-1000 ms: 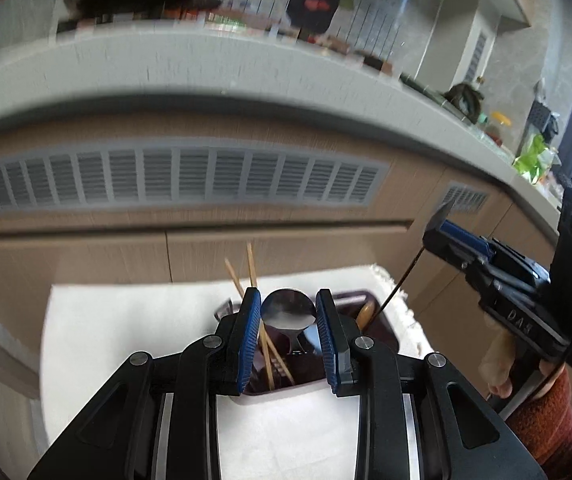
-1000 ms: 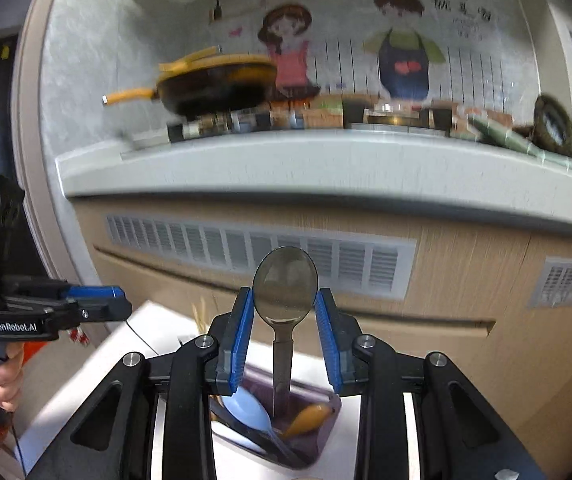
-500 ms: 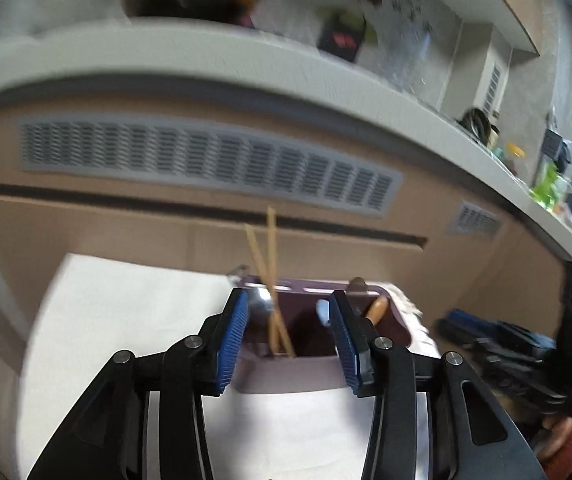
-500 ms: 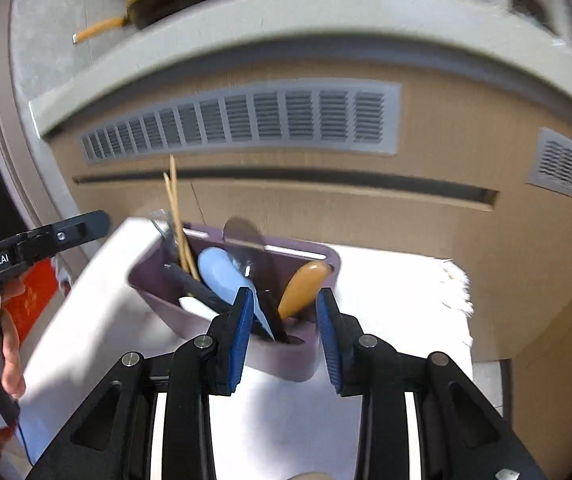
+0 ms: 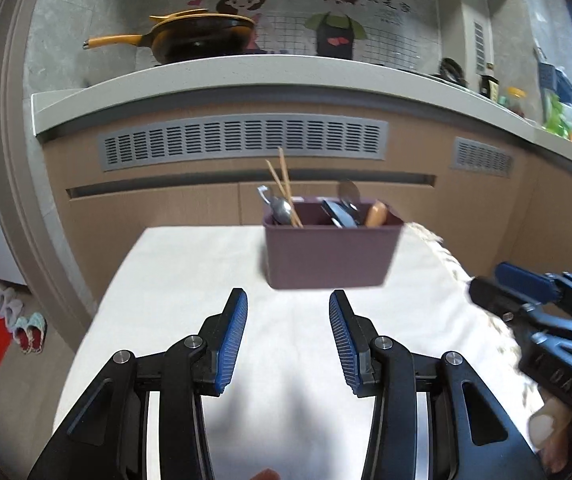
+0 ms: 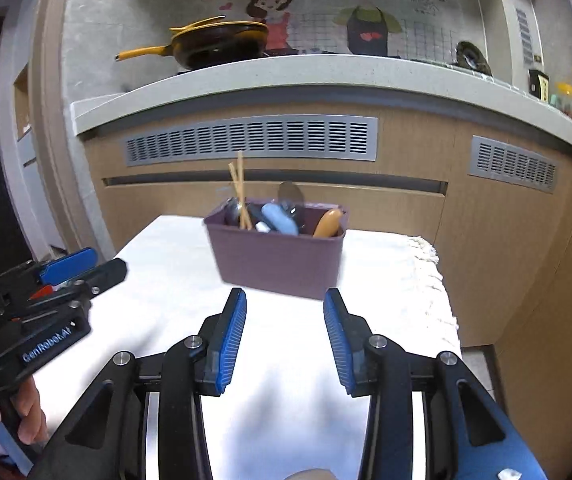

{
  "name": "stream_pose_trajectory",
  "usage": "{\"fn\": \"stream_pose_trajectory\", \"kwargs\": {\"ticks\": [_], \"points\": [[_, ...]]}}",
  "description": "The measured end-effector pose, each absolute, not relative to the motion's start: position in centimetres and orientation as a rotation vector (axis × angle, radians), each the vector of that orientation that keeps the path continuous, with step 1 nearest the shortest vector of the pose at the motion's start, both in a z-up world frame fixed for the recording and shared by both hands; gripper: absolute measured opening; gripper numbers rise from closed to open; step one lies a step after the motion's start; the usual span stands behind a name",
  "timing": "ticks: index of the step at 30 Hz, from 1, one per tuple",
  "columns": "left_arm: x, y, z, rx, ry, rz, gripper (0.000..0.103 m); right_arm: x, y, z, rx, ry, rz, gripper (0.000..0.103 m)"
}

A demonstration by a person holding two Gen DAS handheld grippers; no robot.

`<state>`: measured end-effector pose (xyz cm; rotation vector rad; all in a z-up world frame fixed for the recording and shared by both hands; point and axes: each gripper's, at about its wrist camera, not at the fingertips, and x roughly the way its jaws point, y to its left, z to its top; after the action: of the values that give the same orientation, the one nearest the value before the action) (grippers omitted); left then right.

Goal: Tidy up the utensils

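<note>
2 hand-held grippers, both spread wide, nothing held: left hand-held gripper (image 5: 288,338) at lower centre of its view, right hand-held gripper (image 6: 284,336) likewise. 1 purple utensil caddy (image 5: 327,254) at centre frame on the white-clothed counter (image 5: 174,280), containing chopsticks (image 5: 282,188), metal spoons (image 5: 280,206), blue spoon (image 6: 280,218), orange-handled utensil (image 5: 374,215).

Bin (image 5: 327,256) plum-purple. Cloth (image 5: 190,280) white. Chopsticks (image 5: 282,184) tan. Spoon (image 6: 280,218) pale blue; handle (image 6: 327,222) orange. Fingers (image 5: 230,344) ribbed blue on black. Pan (image 5: 202,36) black, yellow trim.
</note>
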<state>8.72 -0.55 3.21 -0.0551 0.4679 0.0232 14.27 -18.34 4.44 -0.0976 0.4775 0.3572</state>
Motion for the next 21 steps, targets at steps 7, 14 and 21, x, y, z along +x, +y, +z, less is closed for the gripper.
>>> {"fn": "stream_pose_trajectory", "kwargs": {"ticks": [7, 14, 21], "points": [[7.1, -1.0, 2.7, -0.055, 0.488, 0.020, 0.044, 12.5, -18.6, 3.1, -0.089, 0.498, 0.367, 0.038], [7.3, -0.9, 2.9, -0.064, 0.498, 0.014, 0.044, 12.4, -19.0, 3.5, -0.086, 0.482, 0.356, 0.038], [7.7, -1.2, 2.5, -0.060, 0.528, 0.000, 0.044, 12.5, -18.9, 3.2, -0.085, 0.490, 0.359, 0.038]]}}
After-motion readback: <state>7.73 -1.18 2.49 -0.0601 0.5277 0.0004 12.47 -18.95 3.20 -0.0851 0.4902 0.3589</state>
